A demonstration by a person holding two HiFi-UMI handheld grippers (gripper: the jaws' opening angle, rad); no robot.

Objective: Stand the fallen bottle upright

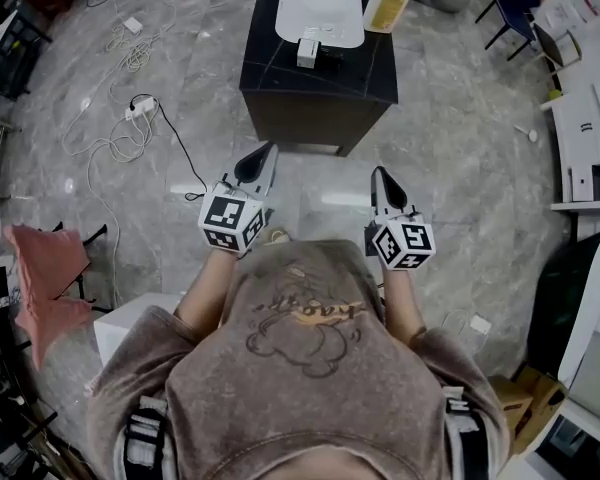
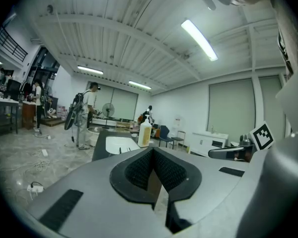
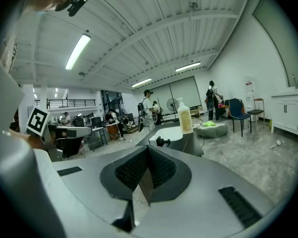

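- Plainly, the bottle (image 1: 386, 4) already stands upright with its pump on top. It is on the dark table (image 1: 320, 78), just beside the white basin (image 1: 320, 8) and well ahead of both claws.
- The left claw (image 1: 266, 154) is pressed together and pinches nothing. In the left gripper view its ribbed pads (image 2: 136, 170) meet edge to edge, with only air in front of them. From this claw the bottle (image 2: 145, 133) stands far off, almost straight ahead of the tips.
- The right claw (image 1: 379, 175) is likewise pressed together and empty. In the right gripper view the bottle (image 3: 185, 118) stands far ahead and a little to the right of its tips.
- Both claws point roughly level towards the table and are well apart from it, with bare floor (image 1: 450, 158) between. Neither touches anything.
- As for progress, the goal looks met, since no view shows a bottle lying on its side.
- Nothing appears to be left to do. The only exception would be a second bottle lying somewhere these views do not reach, and that cannot be told from here.
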